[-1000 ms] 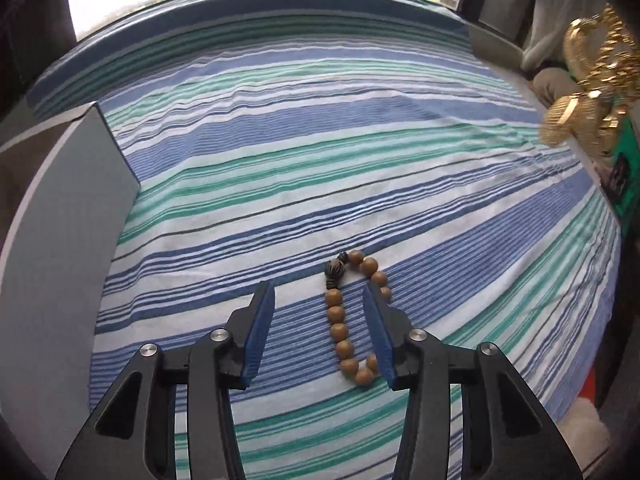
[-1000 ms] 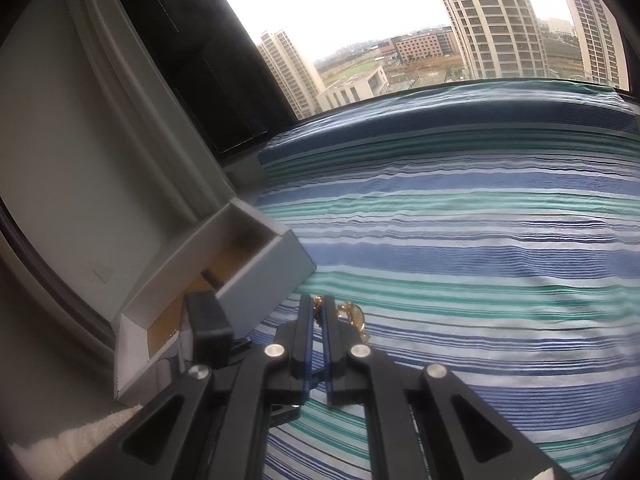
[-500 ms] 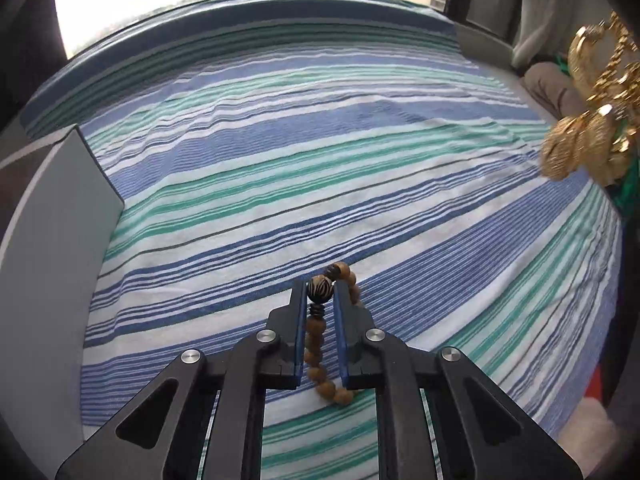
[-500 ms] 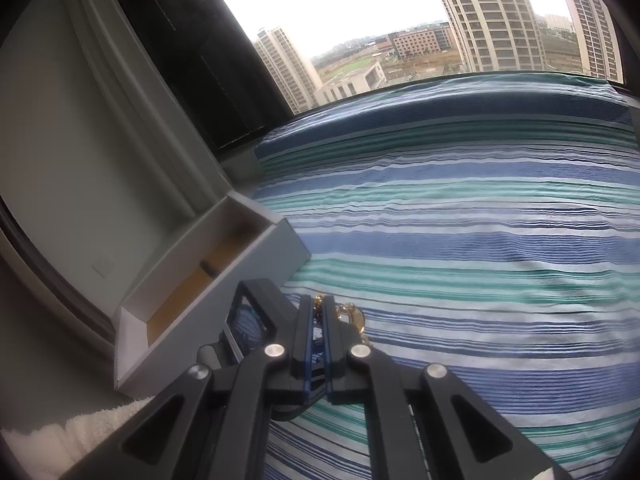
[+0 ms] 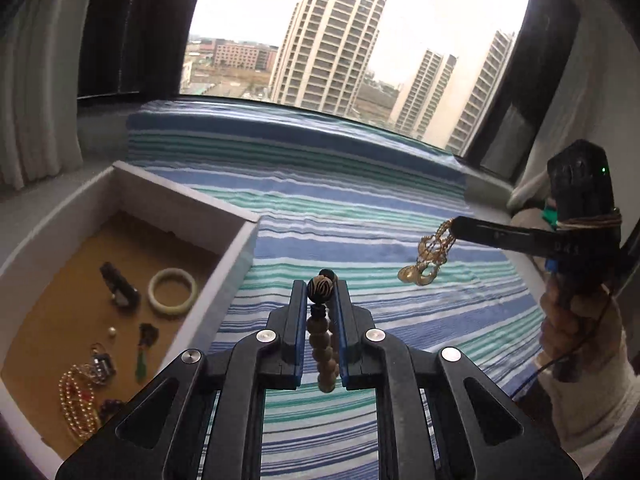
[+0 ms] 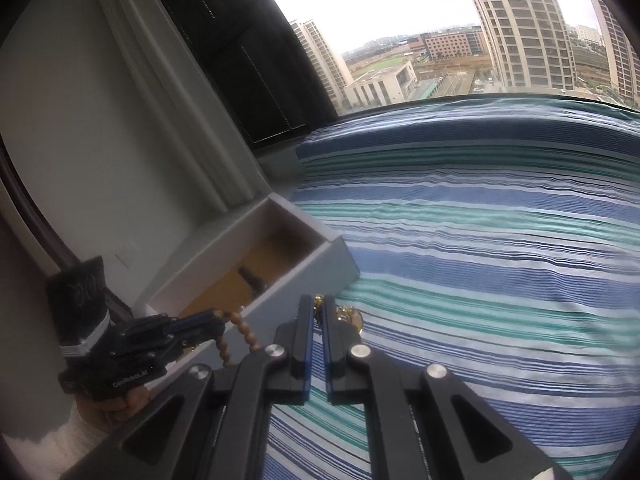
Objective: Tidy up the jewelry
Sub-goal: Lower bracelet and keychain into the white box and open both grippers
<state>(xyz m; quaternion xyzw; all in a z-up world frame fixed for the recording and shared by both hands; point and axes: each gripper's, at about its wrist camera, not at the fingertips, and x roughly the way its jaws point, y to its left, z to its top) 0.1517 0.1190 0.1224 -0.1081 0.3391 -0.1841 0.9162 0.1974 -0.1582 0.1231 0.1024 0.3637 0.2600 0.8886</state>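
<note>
My left gripper (image 5: 319, 290) is shut on a wooden bead bracelet (image 5: 322, 344) with a striped bead on top; it hangs in the air above the striped cloth, just right of the open white box (image 5: 180, 200). It also shows in the right wrist view (image 6: 234, 330). My right gripper (image 6: 318, 306) is shut on a gold necklace (image 6: 348, 316), which dangles from its tips in the left wrist view (image 5: 428, 258), above the cloth.
The box has a brown floor holding a pale bangle (image 5: 172, 291), a dark clip (image 5: 119, 285), a pearl strand (image 5: 76, 400), a green pendant (image 5: 142, 360) and small pieces. The striped cloth (image 5: 360, 216) covers a window seat. Curtains (image 6: 132, 120) hang at left.
My left gripper closed on the bead bracelet, lifted it off the cloth and swung toward the box. The right gripper kept hold of the gold necklace and shifted slightly.
</note>
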